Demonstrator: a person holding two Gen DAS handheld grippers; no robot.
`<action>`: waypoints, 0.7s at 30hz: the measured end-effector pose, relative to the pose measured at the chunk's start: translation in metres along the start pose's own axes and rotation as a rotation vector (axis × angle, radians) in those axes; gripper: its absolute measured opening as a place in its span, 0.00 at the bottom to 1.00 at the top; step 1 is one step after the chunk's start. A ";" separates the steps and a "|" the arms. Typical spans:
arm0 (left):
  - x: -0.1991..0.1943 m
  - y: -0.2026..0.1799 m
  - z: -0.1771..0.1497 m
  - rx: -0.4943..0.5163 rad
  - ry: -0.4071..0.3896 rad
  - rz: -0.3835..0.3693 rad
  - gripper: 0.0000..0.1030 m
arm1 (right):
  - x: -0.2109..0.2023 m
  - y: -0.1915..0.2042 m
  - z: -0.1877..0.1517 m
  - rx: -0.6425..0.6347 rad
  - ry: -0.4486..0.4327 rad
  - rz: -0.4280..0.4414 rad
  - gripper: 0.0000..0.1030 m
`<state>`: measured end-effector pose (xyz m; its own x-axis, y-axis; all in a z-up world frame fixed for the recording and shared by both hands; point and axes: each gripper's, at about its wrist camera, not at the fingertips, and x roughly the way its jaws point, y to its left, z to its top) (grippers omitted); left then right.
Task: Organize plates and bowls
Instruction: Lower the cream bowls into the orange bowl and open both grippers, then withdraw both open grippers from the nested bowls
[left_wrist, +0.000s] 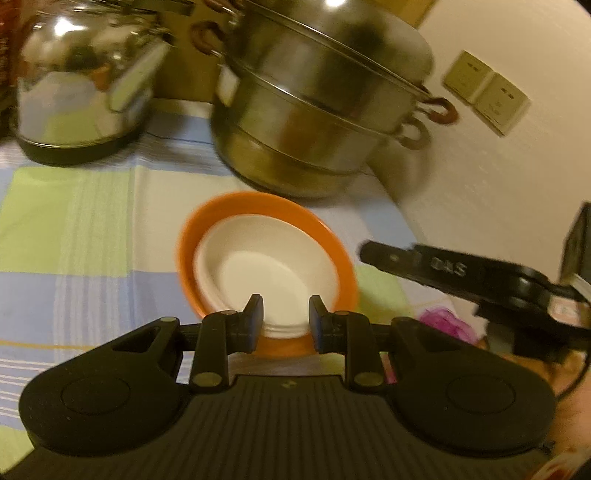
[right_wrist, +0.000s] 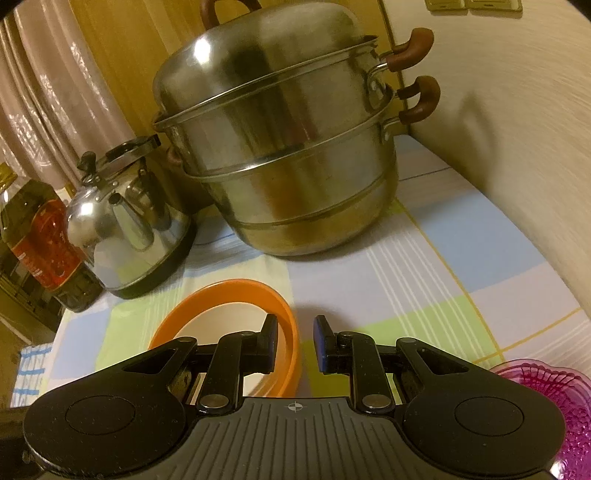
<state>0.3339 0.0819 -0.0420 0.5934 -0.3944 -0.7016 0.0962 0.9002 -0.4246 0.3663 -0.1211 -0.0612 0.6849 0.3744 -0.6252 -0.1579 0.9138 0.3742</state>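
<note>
Orange bowl (left_wrist: 334, 251) sits just beyond left gripper (left_wrist: 286, 317) and right gripper (right_wrist: 295, 343), both unclenched, empty.

**A:** Pretty sure this is someone's home kitchen. Big tiered steel steamer pot (right_wrist: 284, 147) takes up the upper middle of the right wrist view, whistling kettle (right_wrist: 129, 229) at middle left, and a bottle of cooking oil (right_wrist: 33, 236) at the far left edge.

**B:** Agreed. The checked tablecloth (right_wrist: 461, 258) in blue, green and white looks domestic. Curtain (right_wrist: 40, 92) and wood panelling upper left, and wall sockets (left_wrist: 487, 92) at the upper right of the left wrist view.
</note>
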 end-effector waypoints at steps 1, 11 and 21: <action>0.002 -0.002 -0.002 0.006 0.007 -0.005 0.22 | 0.000 -0.001 -0.001 0.001 0.001 0.000 0.21; 0.007 0.000 -0.006 -0.011 0.005 0.008 0.22 | 0.001 -0.003 -0.002 0.008 0.008 -0.003 0.21; -0.005 0.001 -0.004 -0.034 -0.042 0.035 0.22 | -0.003 -0.002 -0.008 -0.006 0.038 0.015 0.21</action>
<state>0.3280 0.0843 -0.0415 0.6288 -0.3539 -0.6923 0.0482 0.9064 -0.4196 0.3585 -0.1231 -0.0658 0.6546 0.3939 -0.6453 -0.1727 0.9089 0.3797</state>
